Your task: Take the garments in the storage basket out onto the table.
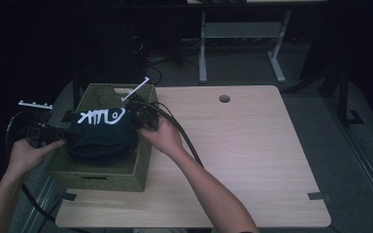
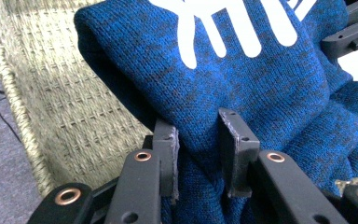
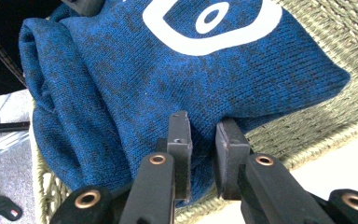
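Observation:
A folded dark blue knit garment [image 1: 102,135] with a white fish-bone print hangs over the woven green basket [image 1: 102,177] at the table's left. My left gripper [image 1: 70,133] is shut on the garment's left edge; in the left gripper view its pads [image 2: 168,154] pinch a fold of the garment [image 2: 261,88]. My right gripper [image 1: 138,121] is shut on the right edge, and the right gripper view has a fold of the garment [image 3: 168,84] clamped between the jaws. The basket wall [image 2: 70,112] lies behind and below the garment, and its rim [image 3: 303,130] shows past the right jaw.
The basket stands on a light wood table [image 1: 243,155] with a round cable hole [image 1: 224,98] at the back. Black cables trail from both grippers. Another desk's legs [image 1: 203,53] stand beyond the table on a dark floor.

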Demonstrator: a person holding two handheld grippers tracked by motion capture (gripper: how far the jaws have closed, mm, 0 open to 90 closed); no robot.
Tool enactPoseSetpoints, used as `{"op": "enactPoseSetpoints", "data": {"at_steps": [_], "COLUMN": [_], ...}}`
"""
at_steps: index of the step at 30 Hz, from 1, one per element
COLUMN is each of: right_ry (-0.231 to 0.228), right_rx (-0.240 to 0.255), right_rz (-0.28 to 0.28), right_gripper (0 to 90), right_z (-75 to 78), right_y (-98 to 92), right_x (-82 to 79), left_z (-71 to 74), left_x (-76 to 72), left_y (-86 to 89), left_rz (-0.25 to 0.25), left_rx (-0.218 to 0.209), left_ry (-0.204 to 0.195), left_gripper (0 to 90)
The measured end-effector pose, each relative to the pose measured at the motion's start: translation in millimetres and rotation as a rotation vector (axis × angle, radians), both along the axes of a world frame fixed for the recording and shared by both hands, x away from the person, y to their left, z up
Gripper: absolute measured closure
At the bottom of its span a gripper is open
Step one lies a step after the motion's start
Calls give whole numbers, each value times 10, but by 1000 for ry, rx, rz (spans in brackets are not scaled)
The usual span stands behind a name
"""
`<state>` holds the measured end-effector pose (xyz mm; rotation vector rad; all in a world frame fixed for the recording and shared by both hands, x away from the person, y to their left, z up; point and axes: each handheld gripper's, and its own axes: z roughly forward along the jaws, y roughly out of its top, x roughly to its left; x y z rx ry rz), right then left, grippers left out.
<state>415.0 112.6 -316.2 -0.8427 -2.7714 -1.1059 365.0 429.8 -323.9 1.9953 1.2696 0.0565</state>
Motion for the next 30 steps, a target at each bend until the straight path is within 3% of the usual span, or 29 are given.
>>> {"op": "enactPoseSetpoints", "data": {"at_steps": [30], "right_ry": [56], "right_rx": [-18], "right_rz": [-35], "right_gripper": [778], "right_z": [-288], "right_y": [114], "right_x": [139], "left_z": [-230], "left_x": [164], "left_y": [-3], "left_rz": [38], "left_rx": [72], "left_ry": [25], "left_gripper": [680]}}
